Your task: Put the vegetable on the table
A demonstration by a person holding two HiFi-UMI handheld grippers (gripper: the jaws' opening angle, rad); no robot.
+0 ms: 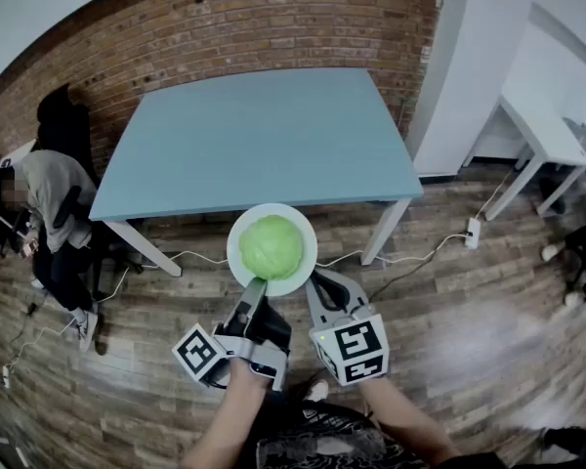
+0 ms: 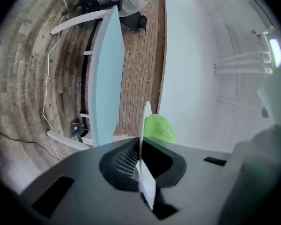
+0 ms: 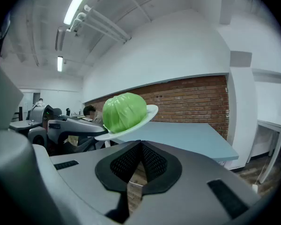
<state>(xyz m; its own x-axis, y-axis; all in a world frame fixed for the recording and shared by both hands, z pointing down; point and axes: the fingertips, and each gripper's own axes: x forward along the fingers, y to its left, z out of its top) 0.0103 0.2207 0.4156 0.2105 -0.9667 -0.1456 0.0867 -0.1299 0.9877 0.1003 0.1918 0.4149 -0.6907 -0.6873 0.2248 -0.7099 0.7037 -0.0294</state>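
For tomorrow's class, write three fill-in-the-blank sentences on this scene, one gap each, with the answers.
1. The cabbage lies on a white ____.
2. The left gripper is shut on the rim of the plate; the right gripper is shut on ____.
3. The table ahead has a light ____ top.
Answers: plate; nothing; blue.

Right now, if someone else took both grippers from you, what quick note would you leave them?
Left gripper: shut on the white plate's near rim, carrying it alone.
Right gripper: shut, empty, close by the plate.
Cabbage sits on the plate, in the air at the blue table's near edge.
Done: plate is up. Left: reach forward, set it on the table.
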